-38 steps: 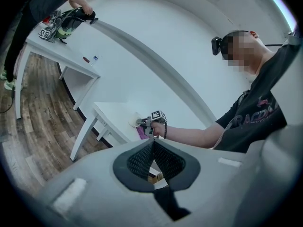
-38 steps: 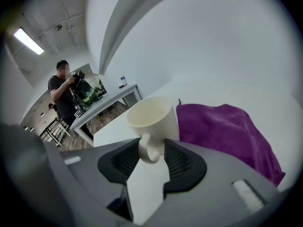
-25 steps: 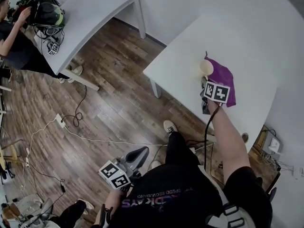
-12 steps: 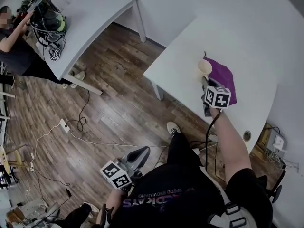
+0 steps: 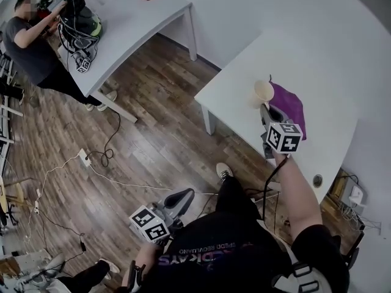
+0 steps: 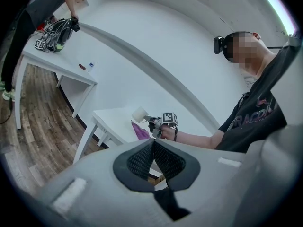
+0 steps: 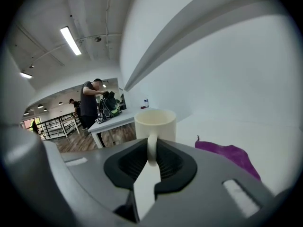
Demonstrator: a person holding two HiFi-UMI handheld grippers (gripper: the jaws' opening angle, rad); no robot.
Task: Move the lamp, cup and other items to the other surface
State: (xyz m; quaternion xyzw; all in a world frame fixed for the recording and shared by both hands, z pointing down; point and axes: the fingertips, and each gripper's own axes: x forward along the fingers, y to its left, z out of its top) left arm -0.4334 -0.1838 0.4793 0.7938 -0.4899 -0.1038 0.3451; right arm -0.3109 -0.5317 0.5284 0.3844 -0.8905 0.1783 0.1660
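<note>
A: Holding what, right gripper (image 7: 151, 159)?
B: Jaws clamped on handle of cream ceramic cup (image 7: 155, 123), over white table (image 5: 244, 78), left of purple cloth (image 5: 288, 104).
A: Left gripper (image 6: 154, 150)?
B: Jaws together, nothing between, near side, low.

The near table (image 5: 305, 54) is mostly bare. One purple cloth (image 5: 288, 105) lies on it, just beside the cup (image 5: 264, 91) clamped in the right gripper (image 5: 267, 110). Open wooden floor (image 5: 153, 121), crossed by loose cables (image 5: 104, 157), separates it from the far table (image 5: 146, 23). A bag (image 5: 79, 20) and a person (image 5: 33, 44) block that table's far end.
</note>
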